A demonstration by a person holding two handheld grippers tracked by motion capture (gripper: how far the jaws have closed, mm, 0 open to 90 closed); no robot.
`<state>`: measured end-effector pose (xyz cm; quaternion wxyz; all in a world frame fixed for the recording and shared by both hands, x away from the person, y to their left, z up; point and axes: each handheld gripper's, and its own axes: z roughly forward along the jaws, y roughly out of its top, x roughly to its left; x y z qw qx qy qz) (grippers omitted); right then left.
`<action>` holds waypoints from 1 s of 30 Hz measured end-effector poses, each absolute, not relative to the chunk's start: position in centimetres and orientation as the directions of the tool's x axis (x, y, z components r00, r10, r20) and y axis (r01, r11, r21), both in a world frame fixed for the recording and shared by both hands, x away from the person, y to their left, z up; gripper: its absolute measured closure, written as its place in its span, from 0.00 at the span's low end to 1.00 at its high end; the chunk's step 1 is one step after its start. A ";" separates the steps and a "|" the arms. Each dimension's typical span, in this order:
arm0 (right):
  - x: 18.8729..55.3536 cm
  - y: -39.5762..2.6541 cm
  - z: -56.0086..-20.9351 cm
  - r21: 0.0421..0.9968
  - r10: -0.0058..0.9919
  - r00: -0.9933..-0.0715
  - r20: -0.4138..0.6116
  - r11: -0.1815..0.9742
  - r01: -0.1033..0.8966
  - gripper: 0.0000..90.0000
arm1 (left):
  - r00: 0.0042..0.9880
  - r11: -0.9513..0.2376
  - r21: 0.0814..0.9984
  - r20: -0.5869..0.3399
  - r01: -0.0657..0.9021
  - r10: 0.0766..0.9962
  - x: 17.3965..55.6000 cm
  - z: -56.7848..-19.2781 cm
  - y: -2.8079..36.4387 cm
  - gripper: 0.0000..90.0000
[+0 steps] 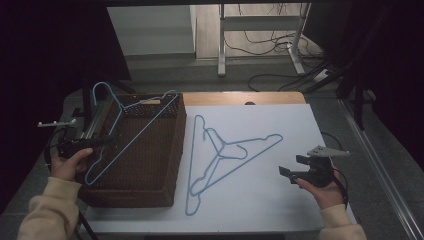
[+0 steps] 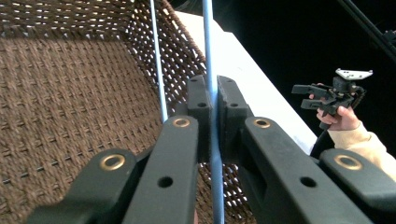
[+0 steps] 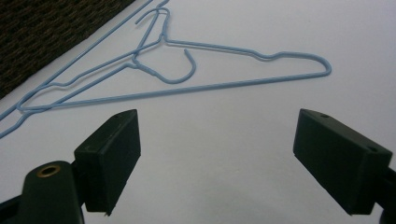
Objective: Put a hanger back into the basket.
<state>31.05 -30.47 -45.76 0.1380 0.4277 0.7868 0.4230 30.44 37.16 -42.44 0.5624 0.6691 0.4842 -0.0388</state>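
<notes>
left tongs [image 2: 212, 98] clamped on the blue hanger [image 1: 131, 131] over the basket [image 1: 150, 192] by the surface's left edge; right tongs [image 1: 295, 172] wide. lower it level, hook clearing the rim.

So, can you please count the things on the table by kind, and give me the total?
Blue wire hangers: 3, one held over the basket by the left claw, two lying overlapped on the white table top.
Brown wicker basket: 1.
Total: 4.
</notes>
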 end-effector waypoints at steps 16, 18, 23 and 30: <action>31.1 -30.5 -45.8 0.782 0.789 -0.597 0.146 0.278 0.558 0.17 | 0.489 0.051 0.684 -0.571 0.728 0.659 31.7 -43.9 37.0 0.95; 31.1 -30.5 -45.8 0.782 0.789 -0.597 0.146 0.278 0.558 0.17 | 0.458 0.055 0.694 -0.531 0.718 0.713 31.7 -44.0 37.0 0.71; 31.0 -30.5 -45.8 0.783 0.787 -0.599 0.147 0.278 0.557 0.17 | 0.409 0.023 0.706 -0.437 0.708 0.801 31.2 -43.4 37.0 0.42; 31.0 -30.3 -45.7 0.783 0.784 -0.603 0.144 0.282 0.554 0.17 | 0.496 -0.083 0.741 -0.358 0.666 0.791 30.1 -42.1 34.7 0.36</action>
